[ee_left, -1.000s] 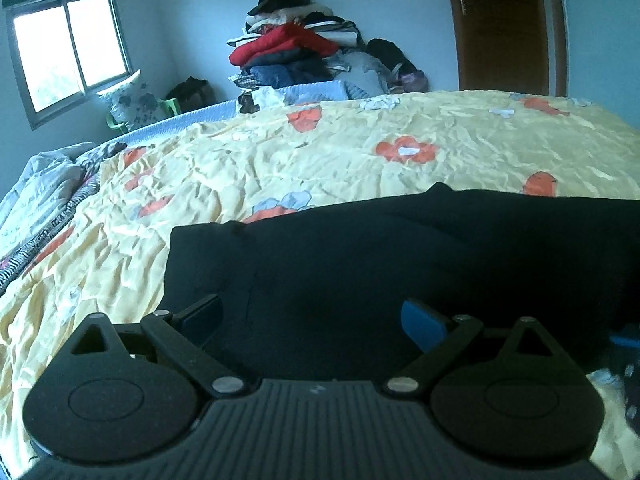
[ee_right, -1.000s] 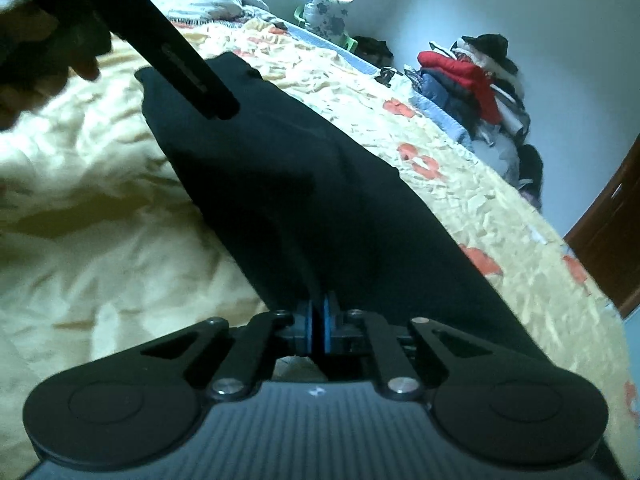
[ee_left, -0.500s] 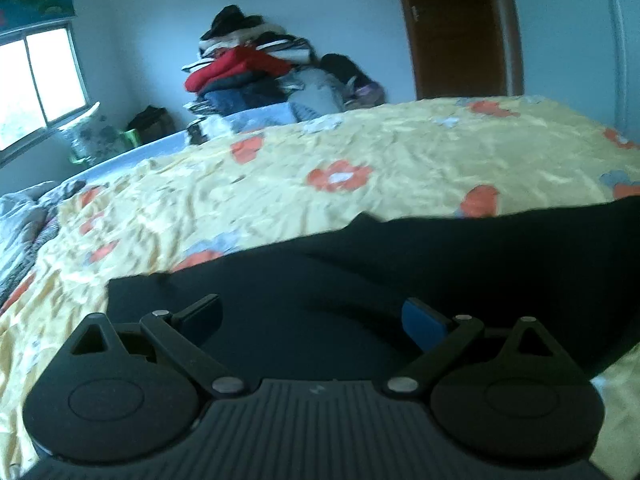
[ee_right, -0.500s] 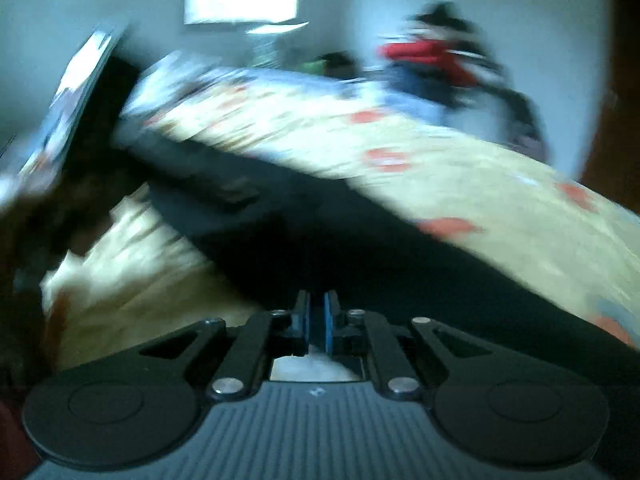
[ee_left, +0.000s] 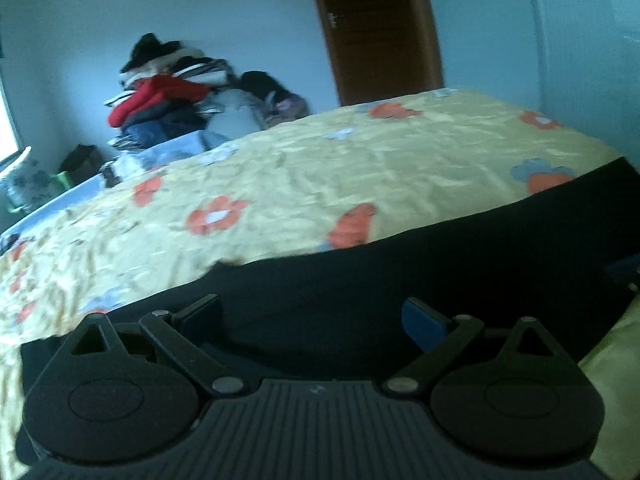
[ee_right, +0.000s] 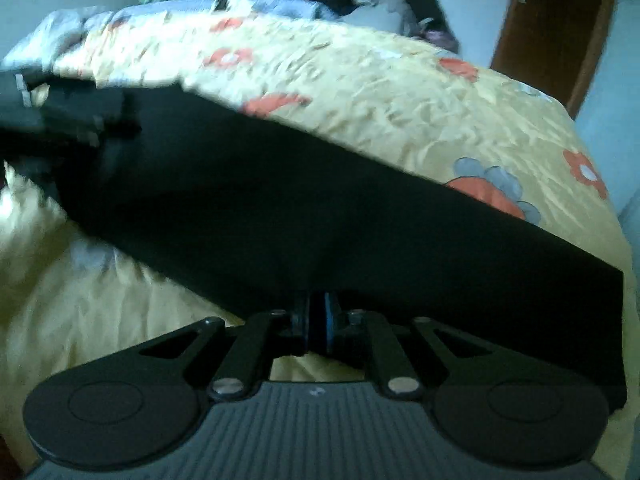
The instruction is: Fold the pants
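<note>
Black pants (ee_left: 400, 280) lie as a long dark band across the yellow flowered bedsheet (ee_left: 320, 184). My left gripper (ee_left: 312, 316) hovers just over the pants, open, its blue pads wide apart with nothing pinched between them. In the right wrist view the pants (ee_right: 280, 208) stretch from upper left to lower right, and my right gripper (ee_right: 318, 320) is shut on their near edge, the fabric running in between the pads. The left gripper (ee_right: 60, 112) shows blurred at the pants' far left end.
The bedsheet (ee_right: 380, 92) spreads beyond the pants on all sides. A pile of clothes (ee_left: 164, 96) stands against the far wall, beside a brown door (ee_left: 380, 28). A rumpled grey blanket (ee_right: 48, 36) lies at the bed's far left corner.
The right gripper rolled and swung while still pinching the pants' edge; the pants now run across its view. The left gripper slid sideways along the pants, staying open.
</note>
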Motion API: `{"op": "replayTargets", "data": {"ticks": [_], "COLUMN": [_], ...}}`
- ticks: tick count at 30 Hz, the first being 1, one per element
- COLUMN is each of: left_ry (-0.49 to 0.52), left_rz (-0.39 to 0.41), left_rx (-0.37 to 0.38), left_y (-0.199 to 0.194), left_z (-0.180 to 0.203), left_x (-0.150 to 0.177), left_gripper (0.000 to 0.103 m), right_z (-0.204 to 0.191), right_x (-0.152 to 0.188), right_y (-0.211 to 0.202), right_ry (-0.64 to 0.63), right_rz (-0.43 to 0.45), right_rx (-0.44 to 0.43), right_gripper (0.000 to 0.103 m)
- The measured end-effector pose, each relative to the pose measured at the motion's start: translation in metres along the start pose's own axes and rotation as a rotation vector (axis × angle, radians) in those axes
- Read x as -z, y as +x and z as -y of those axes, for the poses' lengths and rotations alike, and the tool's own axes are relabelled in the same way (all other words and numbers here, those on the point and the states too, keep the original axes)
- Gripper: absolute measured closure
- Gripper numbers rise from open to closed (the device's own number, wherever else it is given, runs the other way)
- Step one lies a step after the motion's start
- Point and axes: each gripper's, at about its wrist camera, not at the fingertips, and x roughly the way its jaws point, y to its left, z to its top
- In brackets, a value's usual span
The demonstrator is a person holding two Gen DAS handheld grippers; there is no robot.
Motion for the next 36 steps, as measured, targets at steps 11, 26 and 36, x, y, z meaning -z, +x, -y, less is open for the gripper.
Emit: {"op": "replayTargets", "data": {"ticks": [11,26,36], "left_ry": [0.153,0.101,-0.059], "left_rz": [0.006,0.027,0.017], "left_rx": [0.06,0.066,-0.111], "left_y": [0.023,0.021,-0.002], "left_z": [0.077,0.09,-0.003], "left_x": [0.01,0.01,0.019], "left_gripper": [0.005,0.004,0.003], "right_z": [0.029,0.11,0.057], "right_x": [0.02,0.029,0.005], "right_y": [-0.008,-0.021,-0.021], "right_ry": [0.01,0.232,0.176], "right_rz": [0.002,0.074,0.182], "right_rx": [0.056,0.314,0.317], "right_gripper": [0.093,0.086,0.028]}}
